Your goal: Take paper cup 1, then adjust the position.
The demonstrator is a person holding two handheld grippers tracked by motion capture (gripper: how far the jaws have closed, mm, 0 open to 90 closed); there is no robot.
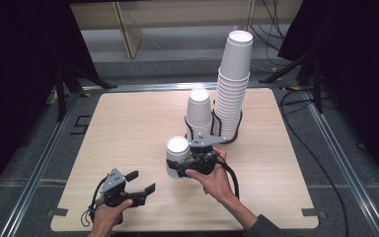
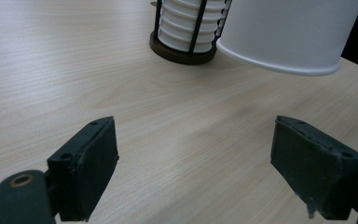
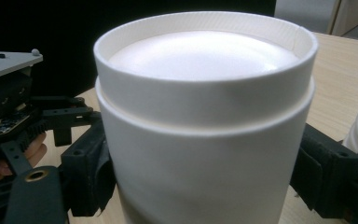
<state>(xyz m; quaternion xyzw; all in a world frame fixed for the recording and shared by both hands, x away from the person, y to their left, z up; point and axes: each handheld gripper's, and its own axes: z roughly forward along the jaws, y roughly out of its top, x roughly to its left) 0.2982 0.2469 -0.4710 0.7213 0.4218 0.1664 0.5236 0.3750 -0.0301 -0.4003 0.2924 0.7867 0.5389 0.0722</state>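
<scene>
One cup in hand: we hold a single upturned paper cup [image 1: 177, 157] in the right gripper [image 1: 183, 168], base up, near the middle of the table [image 1: 128, 128]
Left gripper: our left gripper [image 1: 140, 181] sits at the near left, jaws standing apart with nothing between them; in the left gripper view we see bare wood between the two pads [image 2: 91, 172]
Cup and left gripper: the cup is to the right of and a little farther than the left gripper, apart from it; in the left gripper view its rim hangs clear of the wood at the upper right
Right gripper: its jaws are closed on the cup's wall, one pad [image 3: 86, 170] on each side, as the right gripper view shows
Short stack: just beyond the held cup stands a short stack [image 1: 199, 111] of upturned cups in a black wire holder [image 1: 191, 133]
Tall stack: to its right, touching or nearly so, rises the tall stack [image 1: 233, 84] in its own wire holder
Done so far: we judge one cup is free of the stacks and gripped; whether it is coming off or going onto a stack we cannot tell
Left to do: we judge the cup has yet to be set down or seated, and the left gripper has no share in the work yet
</scene>
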